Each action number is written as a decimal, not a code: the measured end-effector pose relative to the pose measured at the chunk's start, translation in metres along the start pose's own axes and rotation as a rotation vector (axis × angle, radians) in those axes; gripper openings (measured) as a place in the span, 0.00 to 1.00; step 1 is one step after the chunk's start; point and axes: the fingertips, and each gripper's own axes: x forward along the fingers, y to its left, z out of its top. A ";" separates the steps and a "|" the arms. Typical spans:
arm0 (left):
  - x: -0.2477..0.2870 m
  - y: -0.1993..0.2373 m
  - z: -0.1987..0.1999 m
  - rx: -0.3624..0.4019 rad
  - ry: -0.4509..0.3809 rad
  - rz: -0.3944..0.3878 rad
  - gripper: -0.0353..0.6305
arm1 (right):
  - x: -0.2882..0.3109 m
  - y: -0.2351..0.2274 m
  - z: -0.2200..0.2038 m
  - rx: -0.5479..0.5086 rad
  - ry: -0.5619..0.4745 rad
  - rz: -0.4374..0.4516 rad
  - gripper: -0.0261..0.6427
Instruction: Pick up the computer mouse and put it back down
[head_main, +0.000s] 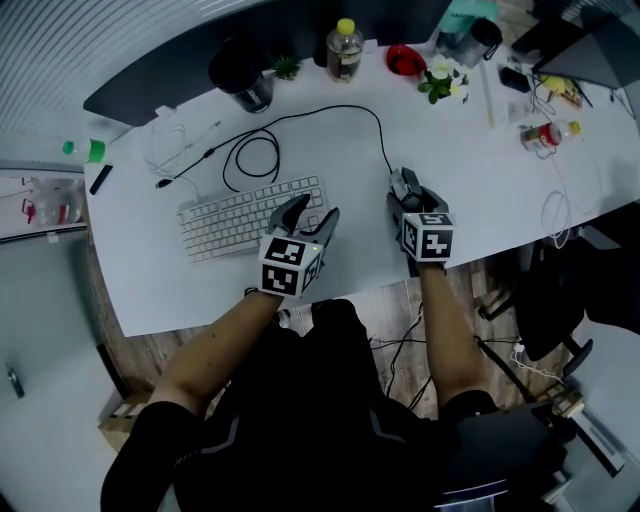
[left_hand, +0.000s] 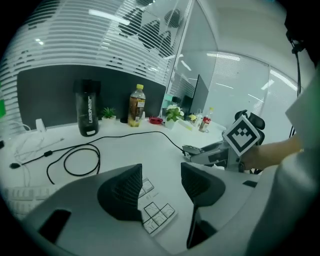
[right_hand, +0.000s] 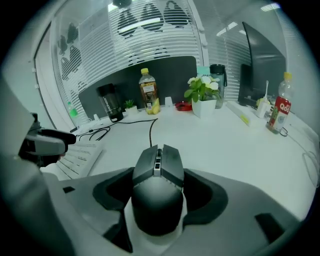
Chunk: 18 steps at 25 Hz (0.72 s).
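Note:
A black wired computer mouse (head_main: 404, 184) (right_hand: 159, 185) rests on the white desk (head_main: 470, 170), right of the keyboard. My right gripper (head_main: 405, 200) (right_hand: 159, 196) is low over it, jaws wide on either flank of the mouse body; I see no pad pressing on it. My left gripper (head_main: 315, 208) (left_hand: 161, 180) hovers open over the right end of the white keyboard (head_main: 235, 220) (left_hand: 155, 214), with nothing between its fingers. The mouse's black cable (head_main: 350, 108) runs back across the desk.
At the back stand a black tumbler (head_main: 245, 80), a drink bottle (head_main: 344, 50), a red dish (head_main: 405, 60) and a potted plant (head_main: 440, 85). Looped cables (head_main: 250, 160) lie behind the keyboard. The desk's front edge (head_main: 200, 315) is close under both hands.

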 end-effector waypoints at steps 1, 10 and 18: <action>0.001 0.000 -0.002 -0.001 0.006 0.002 0.44 | 0.002 0.000 -0.002 0.000 0.005 -0.001 0.48; 0.005 -0.001 -0.004 0.009 0.020 0.004 0.44 | 0.009 -0.001 -0.011 -0.046 0.007 -0.016 0.48; 0.000 0.005 -0.009 -0.011 0.016 0.024 0.44 | 0.010 -0.001 -0.011 -0.075 -0.021 -0.041 0.48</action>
